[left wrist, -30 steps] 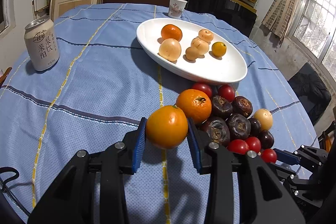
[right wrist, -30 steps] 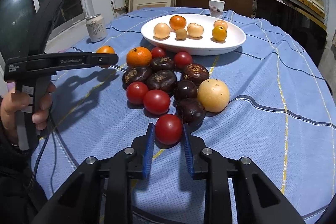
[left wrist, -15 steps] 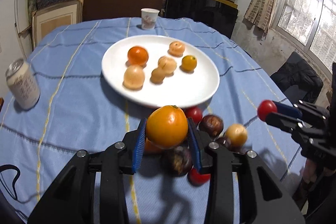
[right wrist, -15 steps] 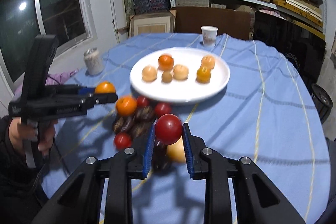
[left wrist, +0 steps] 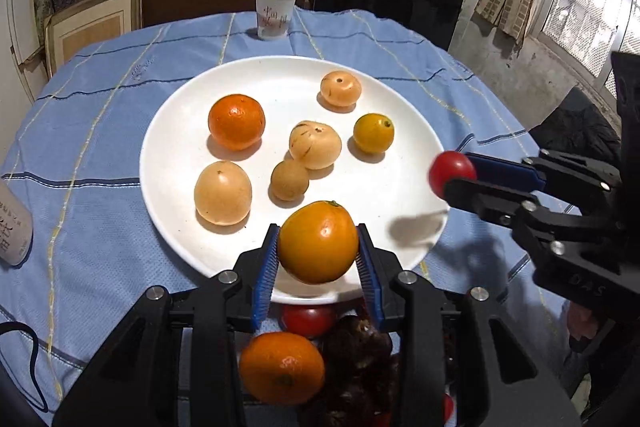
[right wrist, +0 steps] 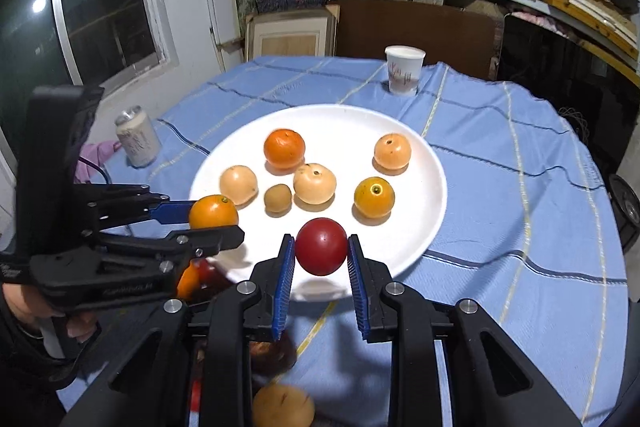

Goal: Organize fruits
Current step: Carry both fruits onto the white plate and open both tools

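Note:
My left gripper (left wrist: 318,259) is shut on a large orange fruit (left wrist: 318,242), held above the near rim of the white plate (left wrist: 392,195). My right gripper (right wrist: 321,259) is shut on a red tomato (right wrist: 321,246) over the plate's (right wrist: 432,187) near edge. Each gripper shows in the other's view: the right one with its tomato (left wrist: 452,173) at the plate's right side, the left one with its orange (right wrist: 213,213) at the plate's left. Several fruits lie on the plate: a tangerine (left wrist: 236,121), pale round fruits and a small yellow one (left wrist: 373,132).
A pile of fruit stays on the blue cloth below the left gripper: an orange (left wrist: 281,367), a tomato (left wrist: 308,319), dark wrinkled fruits (left wrist: 356,351). A paper cup (left wrist: 275,14) stands beyond the plate and a drink can (right wrist: 138,143) at the left. A hand (right wrist: 60,327) grips the left tool.
Both grippers rose from the fruit pile and moved forward over the plate's near rim, each still carrying its fruit. The pile now lies behind and beneath them.

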`<state>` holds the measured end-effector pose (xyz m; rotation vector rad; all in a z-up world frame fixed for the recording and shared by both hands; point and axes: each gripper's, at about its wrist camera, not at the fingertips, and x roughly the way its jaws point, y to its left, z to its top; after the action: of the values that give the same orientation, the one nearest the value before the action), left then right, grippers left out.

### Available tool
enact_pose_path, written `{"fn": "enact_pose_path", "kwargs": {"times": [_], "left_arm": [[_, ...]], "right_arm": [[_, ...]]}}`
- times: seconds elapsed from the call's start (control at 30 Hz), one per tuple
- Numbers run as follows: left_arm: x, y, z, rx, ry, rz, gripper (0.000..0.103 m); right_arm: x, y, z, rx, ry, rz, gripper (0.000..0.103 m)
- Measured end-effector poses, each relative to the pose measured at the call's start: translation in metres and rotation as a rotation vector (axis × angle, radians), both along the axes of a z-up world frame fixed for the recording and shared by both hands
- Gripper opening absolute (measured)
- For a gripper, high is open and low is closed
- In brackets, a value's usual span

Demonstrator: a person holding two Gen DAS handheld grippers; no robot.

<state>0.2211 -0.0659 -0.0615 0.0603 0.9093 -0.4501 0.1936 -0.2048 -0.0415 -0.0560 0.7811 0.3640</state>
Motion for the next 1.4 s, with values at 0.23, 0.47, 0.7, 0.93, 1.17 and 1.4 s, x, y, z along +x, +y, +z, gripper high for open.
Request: {"fn": "enact_pose_path", "kwargs": {"times": [0.23,0.47,0.7,0.93,1.17,1.4], "left_arm": [[0.012,-0.009,-0.011,0.032,0.034,-0.015,0.037],[0.018,-0.009,-0.016,0.055,0.044,-0.007,0.037],[0.019,-0.011,-0.016,0.07,0.04,-0.001,0.037],[0.019,-0.011,-0.016,0.081,0.034,0.013,0.037],[0.015,-0.006,-0.008,0.07,0.001,0.046,0.061],[-0.01,0.002,0.016,0.058,-0.067,0.03,0.061]], "right_arm": [[0.028,0.01,-0.017,-0.028,0.05,0.016,0.027],[0.042,0.013,-0.025,-0.053,0.078,0.017,0.027],[0.05,0.014,-0.032,-0.083,0.099,0.012,0.027],[0.05,0.012,-0.032,-0.094,0.098,0.01,0.028],[0.042,0.011,-0.025,-0.107,0.06,0.005,0.037],[0.018,0.004,-0.004,-0.06,0.011,-0.012,0.038]]}}
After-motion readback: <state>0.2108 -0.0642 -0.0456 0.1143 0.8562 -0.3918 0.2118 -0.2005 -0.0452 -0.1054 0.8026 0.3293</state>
